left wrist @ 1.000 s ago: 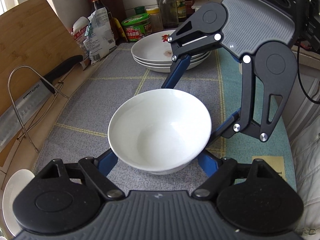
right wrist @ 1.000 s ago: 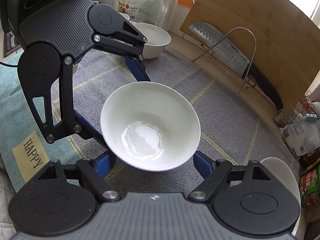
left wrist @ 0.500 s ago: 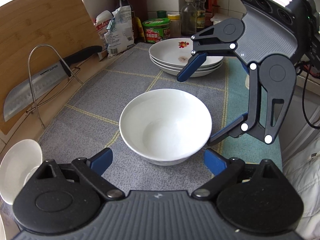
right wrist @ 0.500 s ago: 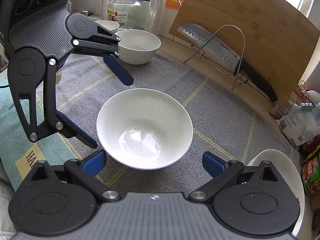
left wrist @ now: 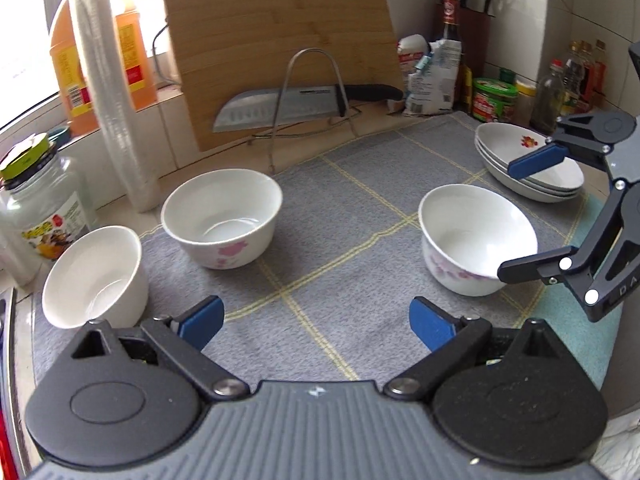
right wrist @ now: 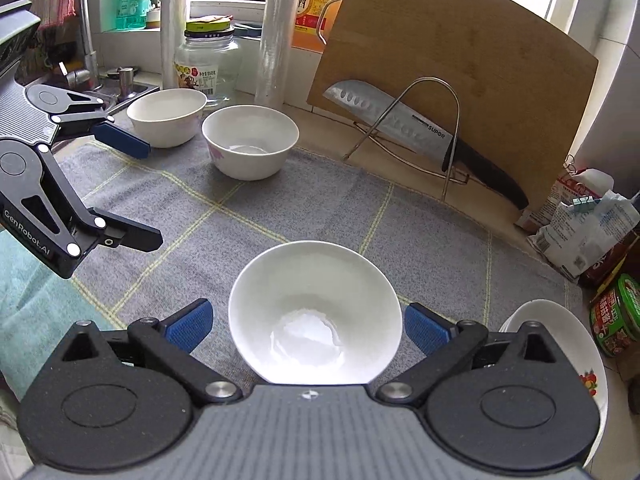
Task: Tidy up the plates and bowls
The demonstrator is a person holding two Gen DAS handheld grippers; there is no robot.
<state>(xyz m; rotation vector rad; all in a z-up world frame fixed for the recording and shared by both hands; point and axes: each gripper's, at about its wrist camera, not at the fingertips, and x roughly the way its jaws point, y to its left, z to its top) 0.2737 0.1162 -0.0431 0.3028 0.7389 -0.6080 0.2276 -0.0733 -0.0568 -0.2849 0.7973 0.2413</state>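
A white bowl with pink flowers (left wrist: pixel 476 236) stands on the grey mat (left wrist: pixel 328 240); it shows between my right gripper's jaws in the right wrist view (right wrist: pixel 314 312), untouched. My right gripper (right wrist: pixel 308 326) is open around it and also shows in the left wrist view (left wrist: pixel 532 216). My left gripper (left wrist: pixel 316 322) is open and empty, facing the mat's left half. A second flowered bowl (left wrist: pixel 222 220) and a plain white bowl (left wrist: pixel 94 276) stand at the left. Stacked plates (left wrist: pixel 528 164) sit at the far right.
A bamboo cutting board (left wrist: pixel 280 48) and a knife on a wire rack (left wrist: pixel 300 108) stand behind the mat. A glass jar (left wrist: pixel 36 200), a roll of film (left wrist: pixel 108 92), an oil bottle, food bags and sauce bottles line the back. A sink tap (right wrist: pixel 86 52) is at the far left.
My left gripper has let go of the bowl, pulled back and turned left toward the other two bowls. My right gripper has opened and drawn back; the bowl now rests on the mat.
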